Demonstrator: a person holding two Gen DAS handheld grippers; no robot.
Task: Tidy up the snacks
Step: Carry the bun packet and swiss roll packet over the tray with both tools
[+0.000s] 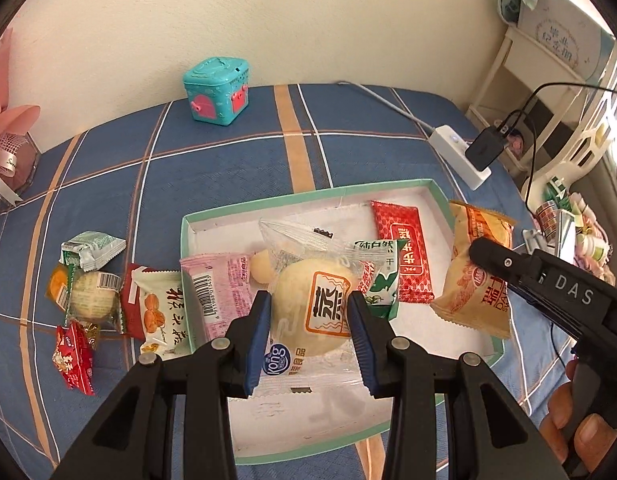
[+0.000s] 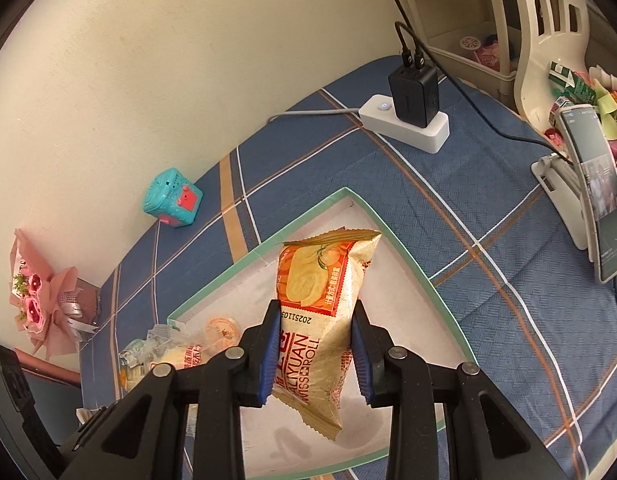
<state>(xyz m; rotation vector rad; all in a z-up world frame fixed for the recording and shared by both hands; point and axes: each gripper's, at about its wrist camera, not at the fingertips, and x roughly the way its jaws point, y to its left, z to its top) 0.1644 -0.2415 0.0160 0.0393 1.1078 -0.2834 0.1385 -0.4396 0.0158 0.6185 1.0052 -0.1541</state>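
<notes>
Blue plaid cloth with orange and white stripes (image 1: 212, 184) covers the counter, which meets a cream wall.

Shallow mint-rimmed cardboard tray with a white floor (image 1: 308, 196) lies on the cloth; inside it a red flat sachet (image 1: 404, 252), a pink barcode packet (image 1: 220, 284) and a green-and-white packet (image 1: 378, 280).

Left gripper (image 1: 310, 322): jaws clamped on a clear-wrapped pale round bun (image 1: 308, 316), held over the tray's near half.

Right gripper (image 2: 314, 354): jaws clamped on a tan-and-orange Swiss roll packet (image 2: 328, 280), upright over the tray's right end.

Loose snack packets (image 1: 92, 292) sit in a cluster on the cloth, left of the tray.

White power strip carrying a black charger (image 2: 404, 120) lies beyond the tray; a teal toy box with pink doors (image 1: 216, 90) stands by the wall.
</notes>
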